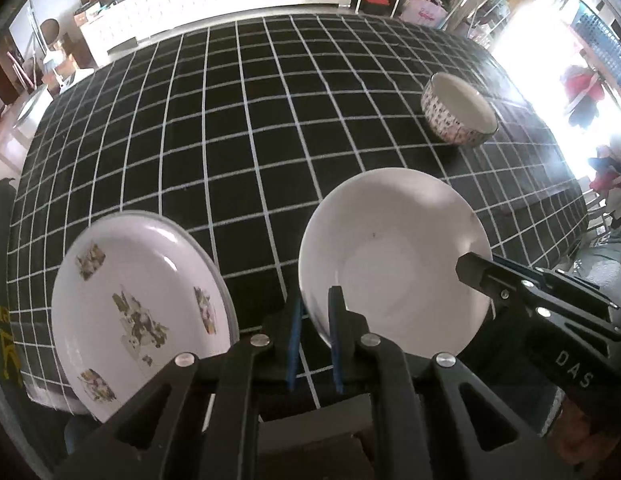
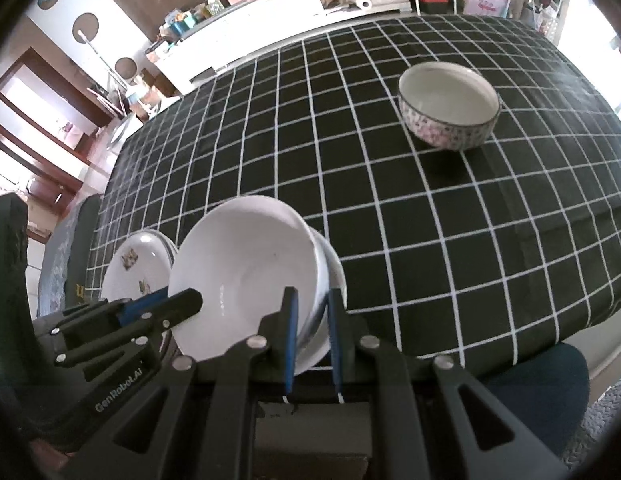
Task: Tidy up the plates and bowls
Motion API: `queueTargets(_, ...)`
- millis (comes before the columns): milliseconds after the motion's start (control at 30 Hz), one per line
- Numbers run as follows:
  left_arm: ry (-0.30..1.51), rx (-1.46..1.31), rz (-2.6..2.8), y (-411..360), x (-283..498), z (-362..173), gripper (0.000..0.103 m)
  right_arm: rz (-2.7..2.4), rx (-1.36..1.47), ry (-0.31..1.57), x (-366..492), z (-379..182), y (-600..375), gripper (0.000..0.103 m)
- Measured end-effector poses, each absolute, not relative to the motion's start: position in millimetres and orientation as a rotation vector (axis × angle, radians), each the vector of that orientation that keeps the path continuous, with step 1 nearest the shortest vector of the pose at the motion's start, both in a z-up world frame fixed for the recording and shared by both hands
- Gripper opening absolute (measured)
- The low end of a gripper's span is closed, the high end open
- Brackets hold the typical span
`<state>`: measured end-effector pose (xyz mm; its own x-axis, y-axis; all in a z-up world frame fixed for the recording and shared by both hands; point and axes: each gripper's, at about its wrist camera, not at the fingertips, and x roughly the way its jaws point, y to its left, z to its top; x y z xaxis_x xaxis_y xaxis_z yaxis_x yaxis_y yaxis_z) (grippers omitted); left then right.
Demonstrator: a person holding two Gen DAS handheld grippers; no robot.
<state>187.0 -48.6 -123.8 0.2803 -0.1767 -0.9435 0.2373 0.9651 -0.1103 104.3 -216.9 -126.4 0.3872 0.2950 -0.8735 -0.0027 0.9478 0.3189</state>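
- left gripper (image 1: 315,300): fingers narrow, clamped on the near-left rim of the white plate (image 1: 394,256); rim sits between the two blue pads
- right gripper (image 2: 312,304): fingers narrow, clamped on the near-right rim of the same white plate (image 2: 246,272); in the left wrist view its black fingertip lies over the plate's right edge
- white plate: held by both grippers above the near edge of the table, tilted, inner face toward the cameras; no contact with the cloth visible
- floral plate (image 1: 138,304): just left of the white plate, also tilted, at the near-left corner of the table; what props it cannot be told; right wrist view shows it partly behind the white plate (image 2: 132,268)
- patterned bowl (image 2: 448,104): upright on the checked tablecloth (image 2: 350,160), far right, well apart from both plates, empty, white inside
- background: white counter with clutter beyond the table
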Motion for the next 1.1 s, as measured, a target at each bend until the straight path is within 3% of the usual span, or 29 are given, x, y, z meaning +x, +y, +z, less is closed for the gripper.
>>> queueTargets(900, 1.255, 0.1, -0.259, -62, 187, -140, 0.012, 0.171, 0.316, 1.129, 97, -143, -220, 0.018)
queueTargets(1100, 1.256, 0.08, -0.25, -56, 185, -138, 0.019, 0.181, 0.355, 1.138, 96, -142, -226, 0.019)
